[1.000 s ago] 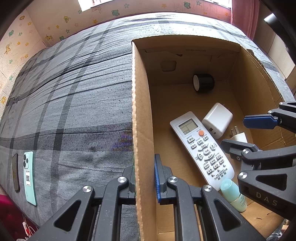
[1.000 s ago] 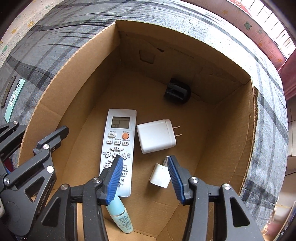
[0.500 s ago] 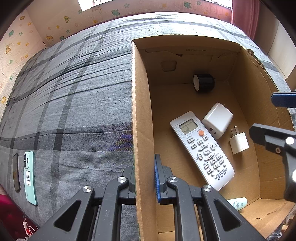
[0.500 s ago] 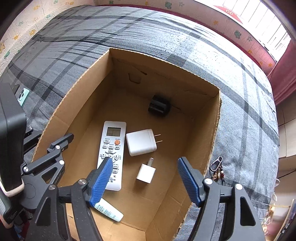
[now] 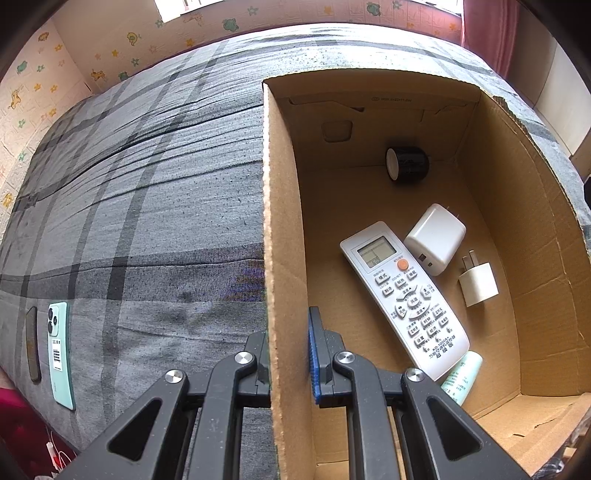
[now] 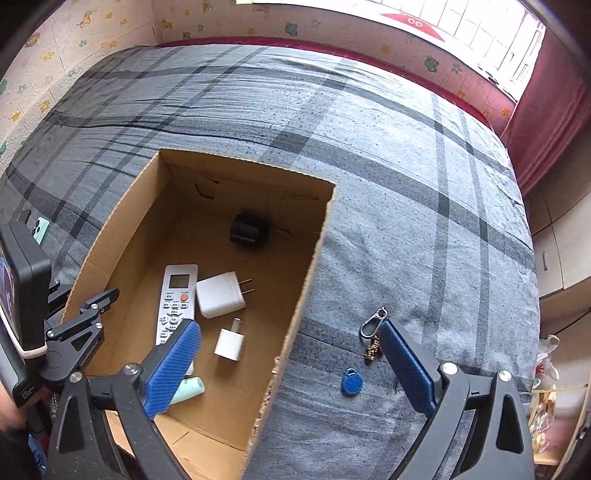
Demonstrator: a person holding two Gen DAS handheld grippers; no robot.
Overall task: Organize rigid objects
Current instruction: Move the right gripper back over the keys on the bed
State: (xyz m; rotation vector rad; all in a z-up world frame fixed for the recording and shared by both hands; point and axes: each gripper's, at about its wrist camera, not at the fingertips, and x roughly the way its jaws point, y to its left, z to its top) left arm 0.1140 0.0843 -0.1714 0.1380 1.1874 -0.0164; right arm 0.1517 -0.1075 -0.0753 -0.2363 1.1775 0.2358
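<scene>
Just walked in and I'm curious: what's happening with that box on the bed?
A person with two handheld grippers is tidying small items into a cardboard box. The left gripper clamps the box wall. The right gripper is opening, nothing between its fingers. A remote and chargers are inside; keys lie outside.

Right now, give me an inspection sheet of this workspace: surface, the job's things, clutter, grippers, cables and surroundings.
Surface: bed with a grey plaid cover.
Job's things: open cardboard box holding a remote, large white charger, small white plug, black round object and pale green tube. Outside it: keyring with blue tag on the right, mint phone and a dark flat item on the left.
Clutter: bags beside the bed.
Grippers: left gripper shut on the box wall; right gripper opening, with nothing held.
Cables: thin white cord at the bed edge.
Surroundings: cartoon wallpaper, red curtain, window.
</scene>
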